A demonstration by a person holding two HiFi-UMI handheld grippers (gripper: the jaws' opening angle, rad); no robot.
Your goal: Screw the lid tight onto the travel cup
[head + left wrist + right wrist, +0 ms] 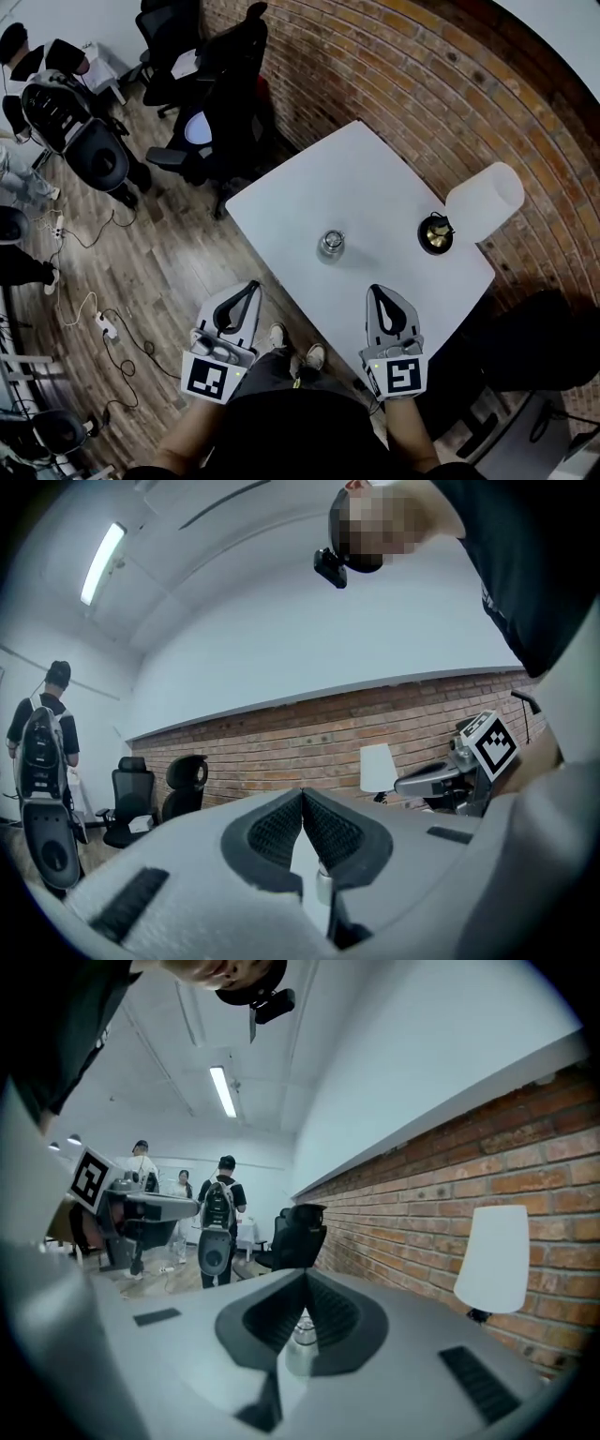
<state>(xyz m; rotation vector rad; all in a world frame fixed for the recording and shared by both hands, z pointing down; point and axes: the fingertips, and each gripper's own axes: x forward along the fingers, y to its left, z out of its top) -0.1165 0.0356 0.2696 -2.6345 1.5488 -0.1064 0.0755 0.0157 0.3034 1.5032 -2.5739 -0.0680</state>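
On white square table (375, 187), shiny round cup (331, 244); L gripper (251, 286), R gripper (375, 291) jaws together, empty.

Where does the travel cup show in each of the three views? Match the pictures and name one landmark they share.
Head view: travel cup near the middle, on the white table.
Left gripper view: low centre, glimpsed below the closed jaw tips.
Right gripper view: low centre, below the closed jaw tips.
Shared landmark: the white lampshade, right of the cup in every view.
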